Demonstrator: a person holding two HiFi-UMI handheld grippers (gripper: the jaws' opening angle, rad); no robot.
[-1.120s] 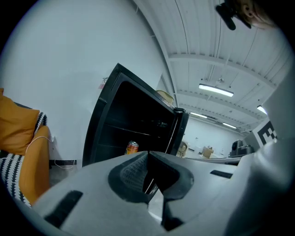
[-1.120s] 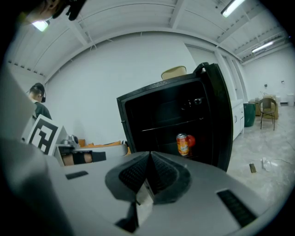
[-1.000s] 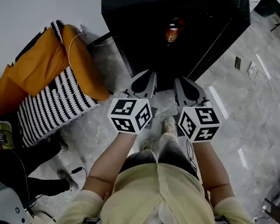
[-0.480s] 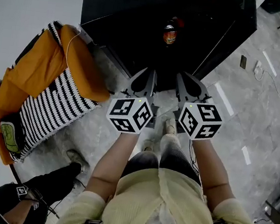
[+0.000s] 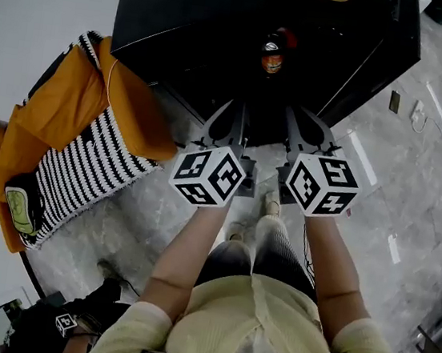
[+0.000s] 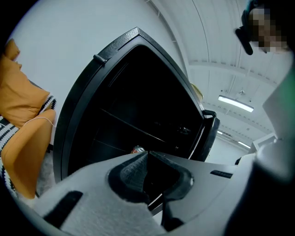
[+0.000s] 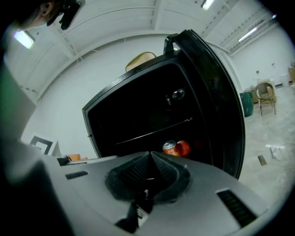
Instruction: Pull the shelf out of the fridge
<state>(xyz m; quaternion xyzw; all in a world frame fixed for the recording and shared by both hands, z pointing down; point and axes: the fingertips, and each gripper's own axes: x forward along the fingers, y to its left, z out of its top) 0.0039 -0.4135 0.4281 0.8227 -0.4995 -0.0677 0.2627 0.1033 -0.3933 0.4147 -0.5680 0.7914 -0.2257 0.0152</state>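
Observation:
The black fridge [image 5: 185,22] stands open ahead of me, its inside dark. A thin wire shelf [image 7: 156,130] crosses the inside at mid height and also shows as a faint line, the shelf [image 6: 133,128], in the left gripper view. Below it sit an orange can [image 5: 271,57], the can [image 7: 169,147], and a red round thing [image 7: 183,148]. My left gripper [image 5: 230,116] and right gripper [image 5: 302,124] point side by side at the fridge's opening, short of it. Both are shut with nothing between the jaws. Neither touches the shelf.
The fridge door [image 5: 386,56] swings open to the right. An orange and striped cushioned seat [image 5: 89,138] lies at the left on the marble floor. Another person [image 5: 64,329] crouches at the lower left. A phone [image 5: 395,102] and cables lie on the floor at the right.
Both grippers have moved forward toward the open fridge, which now fills more of the head view. The person at the lower left has shifted back and down.

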